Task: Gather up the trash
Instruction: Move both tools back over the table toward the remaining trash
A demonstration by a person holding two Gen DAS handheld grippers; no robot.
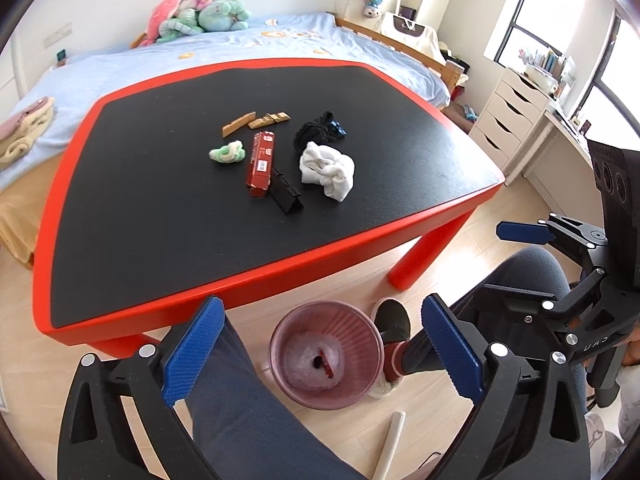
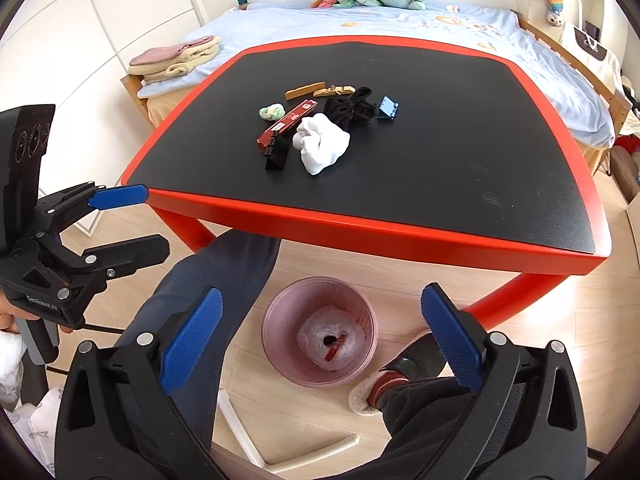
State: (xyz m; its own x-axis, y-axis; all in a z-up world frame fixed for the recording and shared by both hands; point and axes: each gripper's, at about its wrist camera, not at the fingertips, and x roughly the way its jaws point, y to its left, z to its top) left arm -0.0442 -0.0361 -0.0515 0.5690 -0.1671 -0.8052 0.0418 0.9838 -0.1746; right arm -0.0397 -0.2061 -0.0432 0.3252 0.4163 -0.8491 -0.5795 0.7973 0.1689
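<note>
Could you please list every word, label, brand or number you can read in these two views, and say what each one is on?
"GenRobot.AI": on the body of the left hand-held gripper, seen from the right wrist; small, so my reading is uncertain.
Red box: white barcode label and print, too small to read.
Lettering on the right hand-held gripper body: unreadable.

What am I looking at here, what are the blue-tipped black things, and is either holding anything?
They are hand-held claws, one in each of a person's hands, each carrying a wide-angle camera. One picture looks out from the left claw, the other from the right claw. Both stand open and empty above a pink bin on the floor. On the red-edged table lie a crumpled white cloth, a red box, a black binder clip, a black cord bundle, wooden clothespins, a green wad and a blue clip.
</note>
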